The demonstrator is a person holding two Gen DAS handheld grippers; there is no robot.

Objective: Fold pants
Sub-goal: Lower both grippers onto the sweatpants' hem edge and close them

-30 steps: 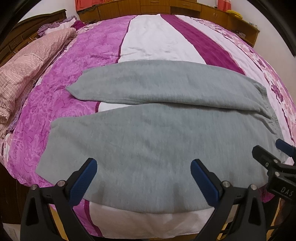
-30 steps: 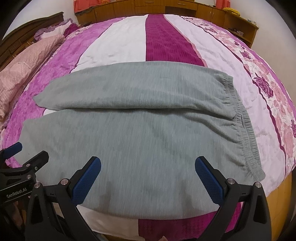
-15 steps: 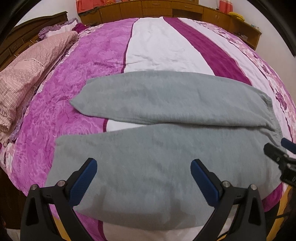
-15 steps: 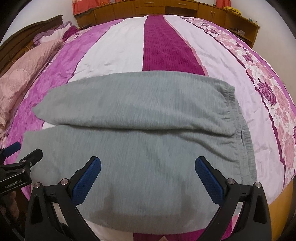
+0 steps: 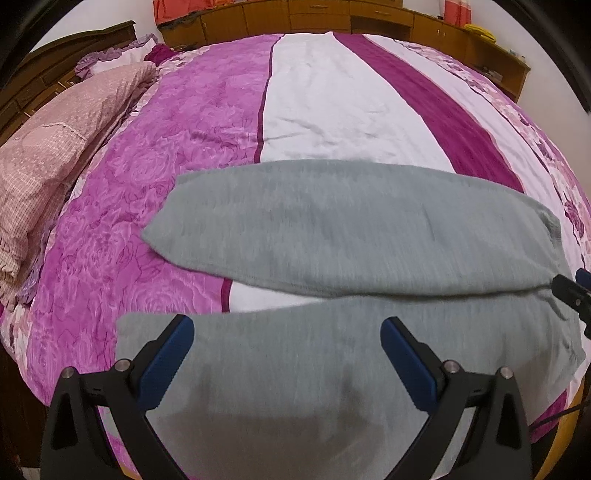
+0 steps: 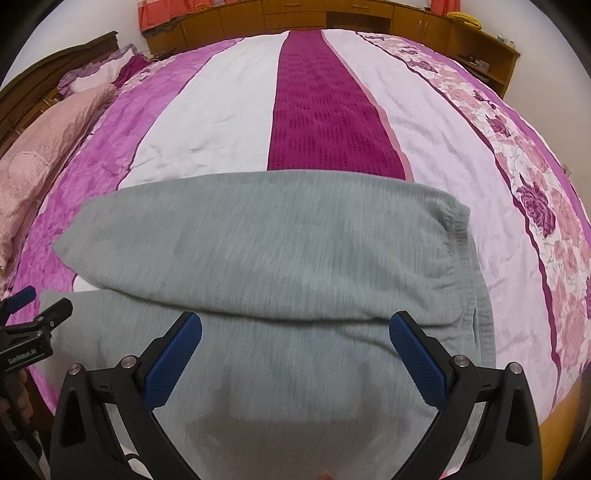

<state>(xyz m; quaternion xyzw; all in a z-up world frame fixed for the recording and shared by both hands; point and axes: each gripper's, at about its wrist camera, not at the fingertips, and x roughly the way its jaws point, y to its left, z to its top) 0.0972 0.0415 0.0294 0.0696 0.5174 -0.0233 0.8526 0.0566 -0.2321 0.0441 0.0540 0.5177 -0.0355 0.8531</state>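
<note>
Grey sweatpants lie flat across the bed, legs to the left, elastic waistband to the right; the legs part in a narrow V at the cuffs. My left gripper is open and empty over the near leg. My right gripper is open and empty over the near leg close to the waist. Each gripper shows at the edge of the other's view: the right one in the left wrist view, the left one in the right wrist view.
The bedspread has purple, white and magenta stripes. A pink quilt is piled at the left by the wooden headboard. Wooden cabinets line the far wall. The bed's near edge lies just under the grippers.
Both grippers have moved forward and lower over the near leg, so the pants sit closer and lower in both views. Both stay open.
</note>
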